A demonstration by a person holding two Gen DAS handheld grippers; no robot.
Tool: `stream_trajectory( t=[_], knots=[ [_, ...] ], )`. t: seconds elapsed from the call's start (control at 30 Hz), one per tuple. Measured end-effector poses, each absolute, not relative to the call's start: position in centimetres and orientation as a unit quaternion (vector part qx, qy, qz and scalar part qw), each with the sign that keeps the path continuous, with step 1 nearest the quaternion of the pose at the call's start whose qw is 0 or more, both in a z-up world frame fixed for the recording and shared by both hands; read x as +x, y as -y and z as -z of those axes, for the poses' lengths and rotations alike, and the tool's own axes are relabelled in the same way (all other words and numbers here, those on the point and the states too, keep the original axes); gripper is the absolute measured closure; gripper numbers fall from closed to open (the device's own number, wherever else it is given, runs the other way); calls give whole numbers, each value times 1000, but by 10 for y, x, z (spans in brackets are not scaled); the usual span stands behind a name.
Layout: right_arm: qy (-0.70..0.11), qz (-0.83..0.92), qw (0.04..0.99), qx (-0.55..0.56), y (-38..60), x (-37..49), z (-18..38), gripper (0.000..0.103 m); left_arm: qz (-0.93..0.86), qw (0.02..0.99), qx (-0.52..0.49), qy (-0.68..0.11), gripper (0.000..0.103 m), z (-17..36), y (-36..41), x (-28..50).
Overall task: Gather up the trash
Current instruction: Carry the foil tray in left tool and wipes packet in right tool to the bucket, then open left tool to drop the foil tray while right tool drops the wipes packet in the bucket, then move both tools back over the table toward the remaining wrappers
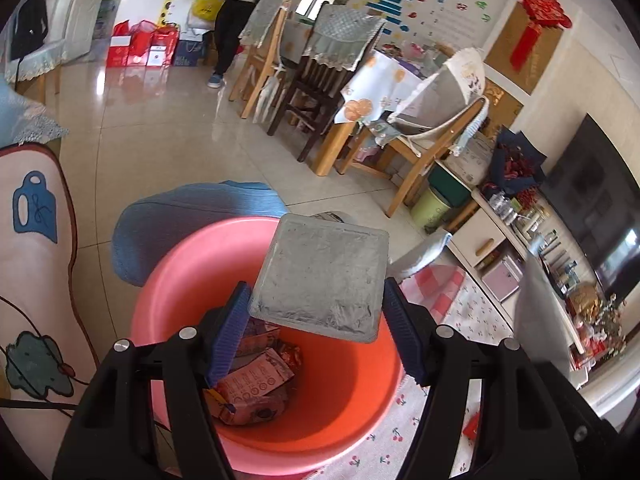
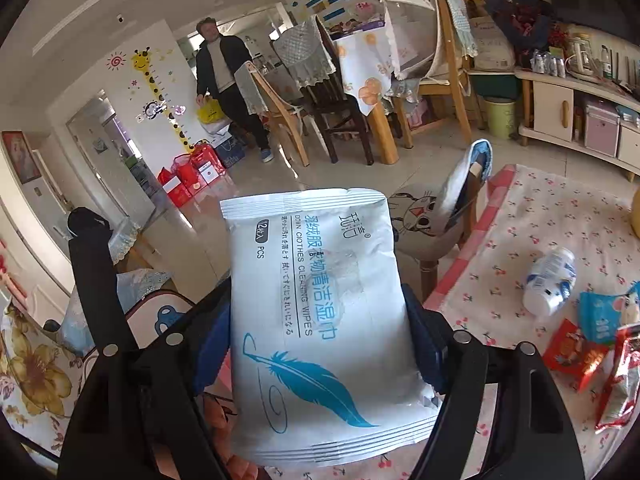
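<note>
My left gripper (image 1: pixel 316 312) is shut on a grey square plastic tray (image 1: pixel 322 276) and holds it above a pink bucket (image 1: pixel 360 408). The bucket holds crumpled cartons and wrappers (image 1: pixel 252 380). My right gripper (image 2: pixel 316 344) is shut on a white wet-wipes pack (image 2: pixel 316 312) with a blue feather print, held up in the air. On the cherry-print mat (image 2: pixel 500 216) to the right lie a white plastic bottle (image 2: pixel 550 280), a blue packet (image 2: pixel 604 312) and red snack wrappers (image 2: pixel 576 354).
A blue stool (image 1: pixel 192 220) stands behind the bucket. A cat-face stool (image 2: pixel 420 220) sits at the mat's edge. Dining chairs and a table (image 1: pixel 360 80) fill the far side. A low cabinet (image 2: pixel 568 108) runs along the right wall. A person (image 2: pixel 228 80) stands at the back.
</note>
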State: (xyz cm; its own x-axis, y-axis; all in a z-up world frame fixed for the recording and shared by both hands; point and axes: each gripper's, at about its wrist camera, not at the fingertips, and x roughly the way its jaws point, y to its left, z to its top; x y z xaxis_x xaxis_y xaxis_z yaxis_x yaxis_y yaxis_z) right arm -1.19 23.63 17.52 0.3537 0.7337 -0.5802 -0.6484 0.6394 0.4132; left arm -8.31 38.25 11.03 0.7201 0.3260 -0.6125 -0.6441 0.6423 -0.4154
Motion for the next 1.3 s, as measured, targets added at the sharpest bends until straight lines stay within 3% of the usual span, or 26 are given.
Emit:
stream_trajectory(
  t=[0.37,0.43,0.5,0.57,1.3],
  knots=[
    [-425,-446,780,108,-276,33,-128,23,-322,833,-361,-270,35,-90,-419,-86],
    [-423,-441,783,118,-276,38,-123,13,-329,828,-364,-272,34,-88,-422,-87],
    [-419,-443,783,124,-275,42,-121,12,-337,827,-359,-272,24,-88,-421,-86],
    [-415,-437,789,117,-271,42,-122,12,-343,829,-352,-268,24,-89,-420,-84],
    [-362,-254,896,36,-89,-14,-120,8,-258,917,-207,-224,8,-124,-338,-60]
  ],
)
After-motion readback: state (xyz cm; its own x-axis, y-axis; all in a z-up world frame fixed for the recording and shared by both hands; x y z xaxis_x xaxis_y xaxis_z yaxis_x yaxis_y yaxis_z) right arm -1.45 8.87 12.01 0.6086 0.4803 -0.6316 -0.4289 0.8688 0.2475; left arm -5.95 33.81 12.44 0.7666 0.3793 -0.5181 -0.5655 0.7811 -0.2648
